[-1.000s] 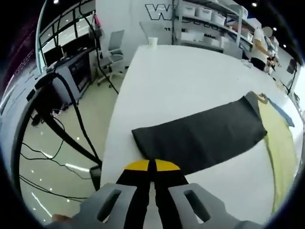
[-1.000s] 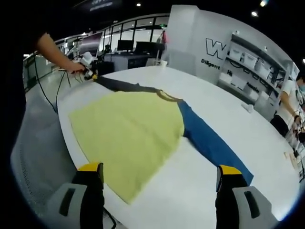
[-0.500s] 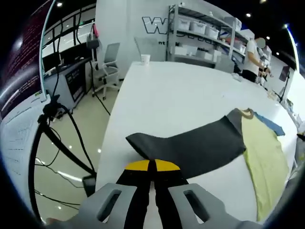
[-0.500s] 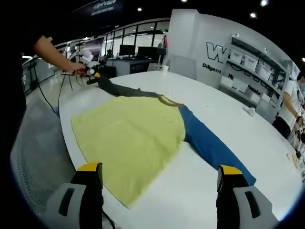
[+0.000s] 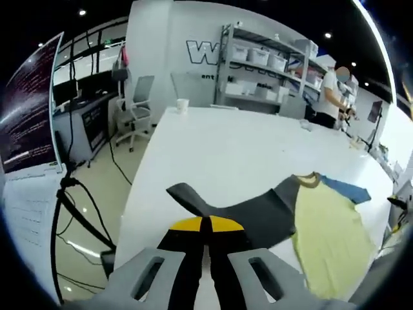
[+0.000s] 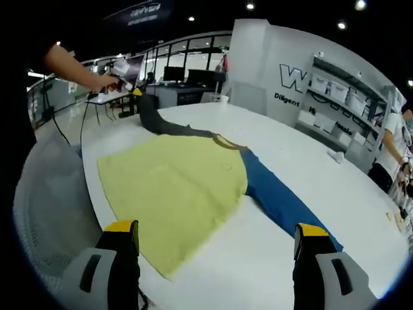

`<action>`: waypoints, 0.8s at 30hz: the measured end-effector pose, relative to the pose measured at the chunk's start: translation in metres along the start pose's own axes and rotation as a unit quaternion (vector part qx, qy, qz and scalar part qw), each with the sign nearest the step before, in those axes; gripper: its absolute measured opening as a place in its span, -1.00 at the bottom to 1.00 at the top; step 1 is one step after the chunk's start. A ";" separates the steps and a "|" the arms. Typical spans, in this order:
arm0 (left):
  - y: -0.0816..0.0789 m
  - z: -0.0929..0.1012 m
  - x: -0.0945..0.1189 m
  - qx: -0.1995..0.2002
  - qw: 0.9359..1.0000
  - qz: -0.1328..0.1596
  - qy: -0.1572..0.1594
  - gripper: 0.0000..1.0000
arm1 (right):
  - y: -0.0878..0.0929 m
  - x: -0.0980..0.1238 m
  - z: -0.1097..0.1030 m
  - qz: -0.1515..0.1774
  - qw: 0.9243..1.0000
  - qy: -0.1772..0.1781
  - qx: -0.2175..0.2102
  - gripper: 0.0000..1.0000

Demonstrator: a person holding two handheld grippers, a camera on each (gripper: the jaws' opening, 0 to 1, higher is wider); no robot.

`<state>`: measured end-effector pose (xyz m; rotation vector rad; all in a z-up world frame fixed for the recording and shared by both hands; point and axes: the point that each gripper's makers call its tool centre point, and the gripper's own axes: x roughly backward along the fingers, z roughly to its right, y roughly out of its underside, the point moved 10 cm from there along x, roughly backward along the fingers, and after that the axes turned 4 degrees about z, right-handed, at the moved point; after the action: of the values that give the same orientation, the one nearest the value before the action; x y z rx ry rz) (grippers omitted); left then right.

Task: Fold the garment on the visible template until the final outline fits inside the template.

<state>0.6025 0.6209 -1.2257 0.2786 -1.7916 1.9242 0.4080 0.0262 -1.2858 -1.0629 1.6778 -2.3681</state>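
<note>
Looks like a lab or tech workspace: long white table (image 5: 245,148), metal shelving (image 5: 264,71) stacked with white storage bins, wall lettering, office chair (image 5: 137,103) beside desks with monitors (image 6: 187,62), cables trailing over glossy floor (image 5: 84,213), glass partitions, recessed ceiling spotlights.

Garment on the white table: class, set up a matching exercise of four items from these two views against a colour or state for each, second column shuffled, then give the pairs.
Column 1:
1. dark grey sleeve
2. blue sleeve
3. garment body
4. right gripper

Column 2:
A. pale yellow, spread flat
B. jaws wide apart
C. clamped in the left gripper, raised off the table
D. lying flat on the table

Pairs: 1-C, 2-D, 3-A, 4-B
</note>
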 end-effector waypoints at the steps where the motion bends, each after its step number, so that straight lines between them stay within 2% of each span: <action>1: -0.005 0.004 0.002 0.002 1.000 0.007 0.002 -0.99 | 0.000 0.002 0.001 0.002 1.000 -0.001 -0.002 0.98; 6: -0.022 0.023 0.011 -0.001 1.000 0.023 0.013 -0.99 | 0.003 0.006 0.004 0.008 1.000 -0.001 -0.011 0.98; 12: -0.044 0.023 0.018 -0.018 0.999 0.042 0.009 -0.99 | 0.005 0.006 0.007 0.018 1.000 -0.007 -0.020 0.98; 18: -0.048 0.016 0.027 -0.019 0.999 0.040 -0.011 -0.99 | 0.003 0.007 0.010 0.029 0.999 -0.018 -0.021 0.98; 24: -0.053 0.026 0.038 -0.028 0.998 0.052 -0.022 -0.99 | 0.004 0.009 0.012 0.039 0.999 -0.028 -0.017 0.98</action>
<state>0.5909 0.6046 -1.1588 0.2130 -1.9199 1.9488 0.4062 0.0111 -1.2822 -1.0392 1.7126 -2.2487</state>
